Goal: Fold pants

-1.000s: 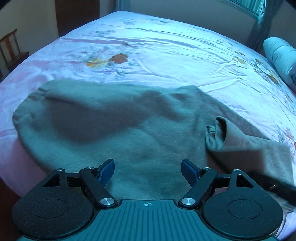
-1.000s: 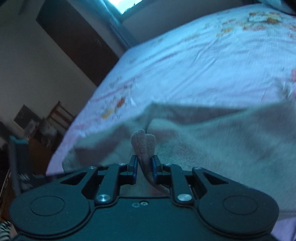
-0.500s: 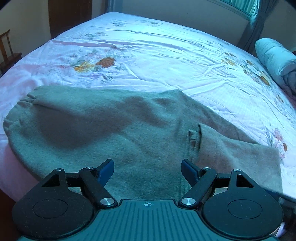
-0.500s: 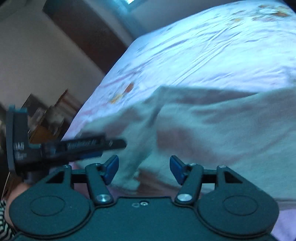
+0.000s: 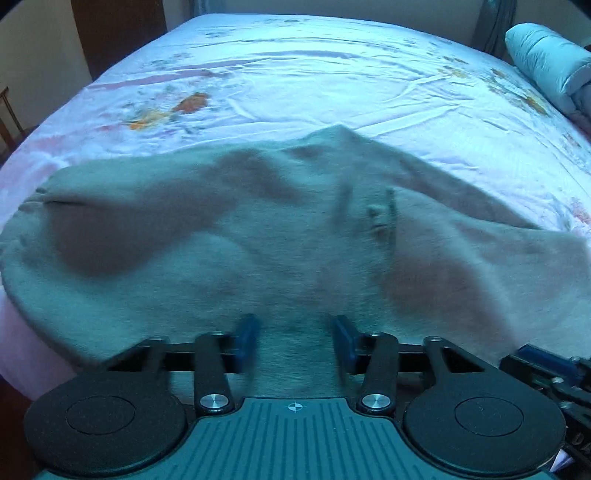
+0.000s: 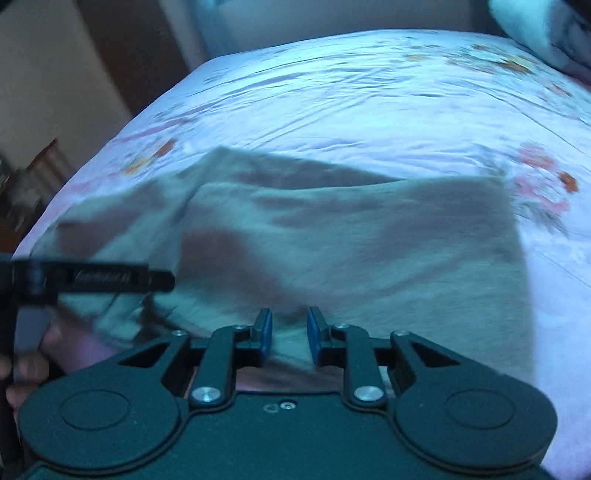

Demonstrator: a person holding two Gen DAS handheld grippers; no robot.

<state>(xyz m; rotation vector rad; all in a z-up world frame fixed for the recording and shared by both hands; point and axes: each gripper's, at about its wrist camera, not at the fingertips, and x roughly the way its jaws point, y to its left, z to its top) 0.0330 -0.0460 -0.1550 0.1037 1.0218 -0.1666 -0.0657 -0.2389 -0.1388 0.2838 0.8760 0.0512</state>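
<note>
Grey-green pants (image 5: pixel 229 251) lie flat across the near edge of the bed, waistband at the left, legs folded back over the body with a cuff edge (image 5: pixel 380 218) near the middle. In the right wrist view the pants (image 6: pixel 351 243) fill the middle. My left gripper (image 5: pixel 294 341) hovers low over the near edge of the pants, jaws partly open with cloth between the blurred blue pads. My right gripper (image 6: pixel 290 339) sits at the near hem, jaws narrowly apart, with cloth in the gap. The left gripper's body (image 6: pixel 92 277) shows at the left of the right wrist view.
The bed has a pale floral sheet (image 5: pixel 314 81). A rolled light-blue quilt (image 5: pixel 546 62) lies at the far right. A dark wooden wardrobe (image 5: pixel 118 33) and a chair (image 5: pixel 9 118) stand beyond the bed's left side.
My right gripper let go of the raised cuff, opened wide, then narrowed at the near hem. My left gripper's jaws have narrowed and it dropped closer to the pants. The folded leg now lies flat.
</note>
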